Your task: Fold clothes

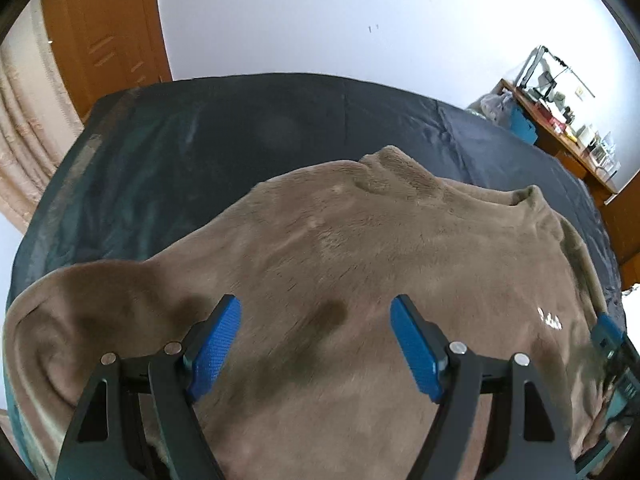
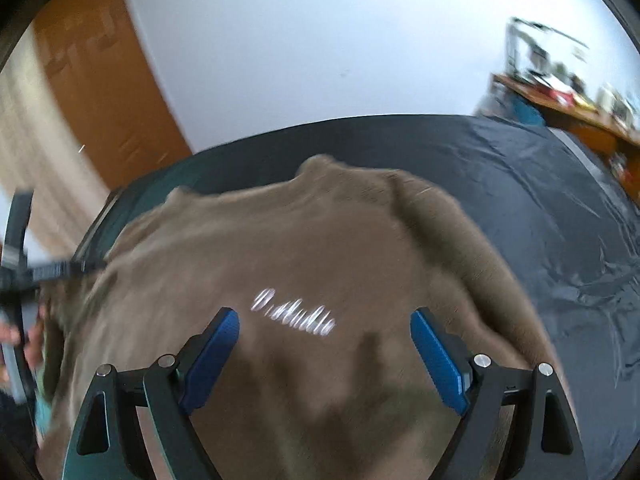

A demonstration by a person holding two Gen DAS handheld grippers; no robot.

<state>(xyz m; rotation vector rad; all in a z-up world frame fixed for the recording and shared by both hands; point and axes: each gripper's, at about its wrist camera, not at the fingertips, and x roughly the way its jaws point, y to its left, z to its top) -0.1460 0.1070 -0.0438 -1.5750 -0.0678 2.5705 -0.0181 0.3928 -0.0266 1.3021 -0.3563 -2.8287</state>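
A brown fleece sweater lies spread on a dark bed cover, collar at the far side and a sleeve curled at the near left. My left gripper hovers over the sweater's body, open, with nothing between its blue pads. In the blurred right wrist view the sweater shows a white logo. My right gripper stands open above that logo, holding nothing. The right gripper's tool shows at the left wrist view's right edge. The left tool and a hand show at the right view's left edge.
A wooden door and a beige curtain stand behind the bed on the left. A cluttered wooden desk runs along the white wall at the right. Bare dark cover stretches beyond and to the right of the sweater.
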